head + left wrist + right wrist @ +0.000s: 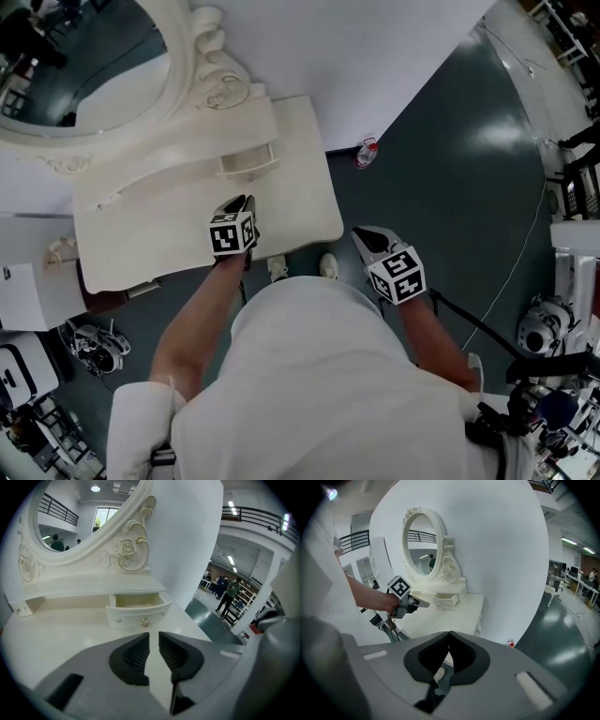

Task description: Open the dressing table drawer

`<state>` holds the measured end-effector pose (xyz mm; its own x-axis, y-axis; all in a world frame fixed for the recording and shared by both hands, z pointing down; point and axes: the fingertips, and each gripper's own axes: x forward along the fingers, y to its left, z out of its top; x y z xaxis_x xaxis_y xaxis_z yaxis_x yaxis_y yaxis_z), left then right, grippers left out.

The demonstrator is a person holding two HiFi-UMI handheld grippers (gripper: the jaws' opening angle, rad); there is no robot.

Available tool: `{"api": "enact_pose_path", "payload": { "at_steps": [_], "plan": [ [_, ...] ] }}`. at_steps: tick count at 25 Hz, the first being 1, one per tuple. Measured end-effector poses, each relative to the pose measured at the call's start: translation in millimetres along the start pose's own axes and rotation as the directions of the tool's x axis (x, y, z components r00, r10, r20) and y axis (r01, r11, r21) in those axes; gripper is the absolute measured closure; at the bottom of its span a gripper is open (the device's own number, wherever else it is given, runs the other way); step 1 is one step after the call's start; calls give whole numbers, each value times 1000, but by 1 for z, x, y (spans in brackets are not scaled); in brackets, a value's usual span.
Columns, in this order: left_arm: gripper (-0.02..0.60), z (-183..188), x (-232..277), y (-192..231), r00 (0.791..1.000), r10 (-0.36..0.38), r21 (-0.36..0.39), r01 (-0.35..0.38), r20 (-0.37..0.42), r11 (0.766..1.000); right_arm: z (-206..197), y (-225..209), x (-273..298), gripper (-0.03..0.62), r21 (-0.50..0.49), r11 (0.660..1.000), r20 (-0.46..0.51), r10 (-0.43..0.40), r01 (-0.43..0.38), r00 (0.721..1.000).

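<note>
Facing open drawer (138, 607), empty left gripper (153, 639).

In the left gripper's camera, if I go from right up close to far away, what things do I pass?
The left gripper, open and empty → white tabletop → little drawer, pulled open → oval mirror in its carved frame.

Overhead, two low views, table (300, 187) shared
</note>
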<state>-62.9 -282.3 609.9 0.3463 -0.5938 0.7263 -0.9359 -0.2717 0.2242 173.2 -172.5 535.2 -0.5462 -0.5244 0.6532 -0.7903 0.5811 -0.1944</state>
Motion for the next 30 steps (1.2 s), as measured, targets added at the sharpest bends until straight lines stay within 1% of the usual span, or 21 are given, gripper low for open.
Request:
{"api": "enact_pose_path", "payload": {
  "at_steps": [6,10,15,20,25,30],
  "plan": [
    [581,0,-30,-15,998,-60,39,58,29,998,6,4,9,594,-12,1000,-2,13,-13,1000],
    [580,-1,-49,-29,993,-110,60,108,34,992,10,8,11,594,-21,1000,-2,15,-15,1000],
    [580,-4,-73,-41,986,-163,117,159,32,980,16,16,22,594,-40,999,-1,30,-30,1000],
    [580,-7,-92,-53,972,-233,125,228,31,966,22,23,31,594,-62,997,-8,52,-53,999],
    [580,-7,-105,-55,970,-240,165,232,34,959,30,33,37,594,-83,994,-3,71,-72,997],
    [580,-13,-107,-51,971,-239,167,231,26,958,31,40,44,594,-91,992,-12,85,-85,996]
  ]
}}
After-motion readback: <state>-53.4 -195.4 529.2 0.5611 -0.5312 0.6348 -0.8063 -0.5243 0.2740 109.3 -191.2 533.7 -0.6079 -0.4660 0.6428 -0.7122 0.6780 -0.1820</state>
